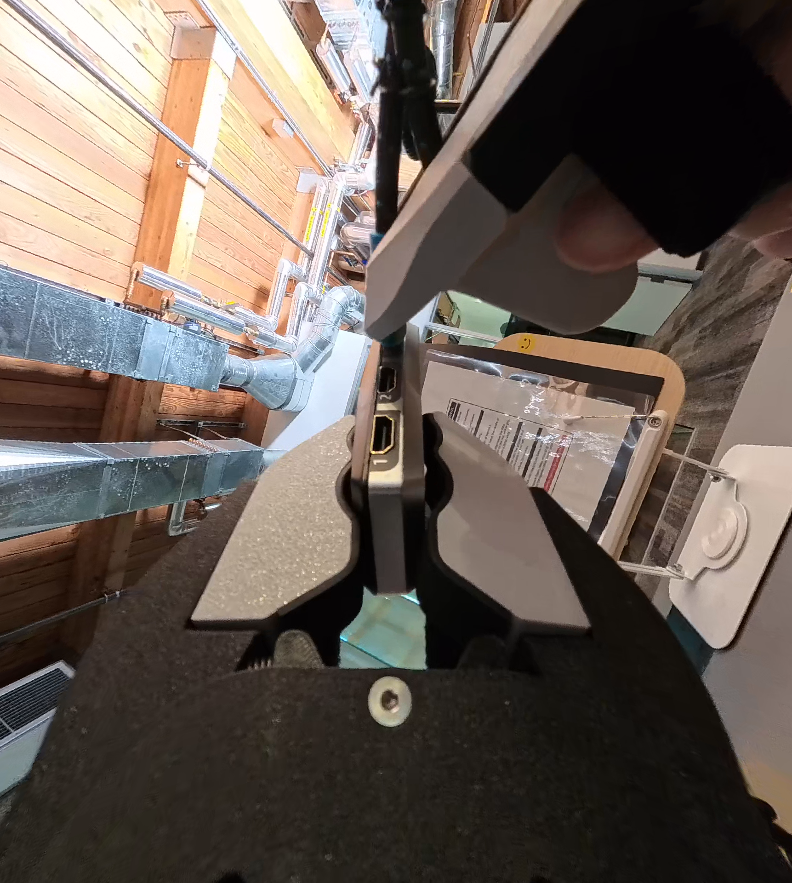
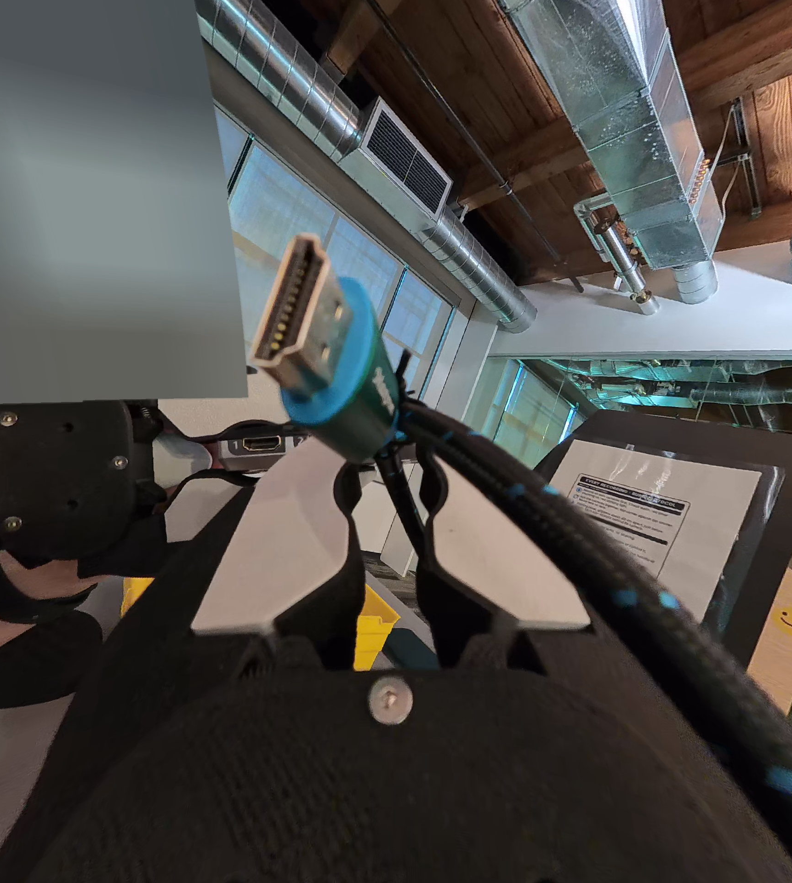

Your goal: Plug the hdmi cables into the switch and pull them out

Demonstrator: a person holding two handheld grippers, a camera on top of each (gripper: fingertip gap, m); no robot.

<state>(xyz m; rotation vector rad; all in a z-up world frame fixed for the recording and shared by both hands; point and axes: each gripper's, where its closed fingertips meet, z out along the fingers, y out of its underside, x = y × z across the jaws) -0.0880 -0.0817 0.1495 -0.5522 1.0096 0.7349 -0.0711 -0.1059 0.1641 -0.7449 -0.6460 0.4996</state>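
My left gripper (image 1: 390, 420) is shut on the grey HDMI switch (image 1: 386, 525) and holds it edge-on in the air. Two empty ports (image 1: 384, 432) face the camera. The switch also shows small in the right wrist view (image 2: 260, 446), held by the left gripper's fingers (image 2: 179, 451). My right gripper (image 2: 391, 478) is shut on a black braided HDMI cable (image 2: 575, 549) just behind its plug (image 2: 303, 310). The plug has a blue collar, is out of any port, and points up and left above the switch. In the left wrist view the right gripper's fingers (image 1: 432, 248) hover over the switch's far end.
A board with a laminated sheet (image 1: 527, 430) stands close behind the switch and also shows in the right wrist view (image 2: 647, 516). A yellow bin (image 2: 374, 626) lies below. A gloved hand (image 1: 599, 229) holds the right gripper. Metal ducts (image 1: 98, 325) run overhead. Less than 4 cm separates the two grippers' tips.
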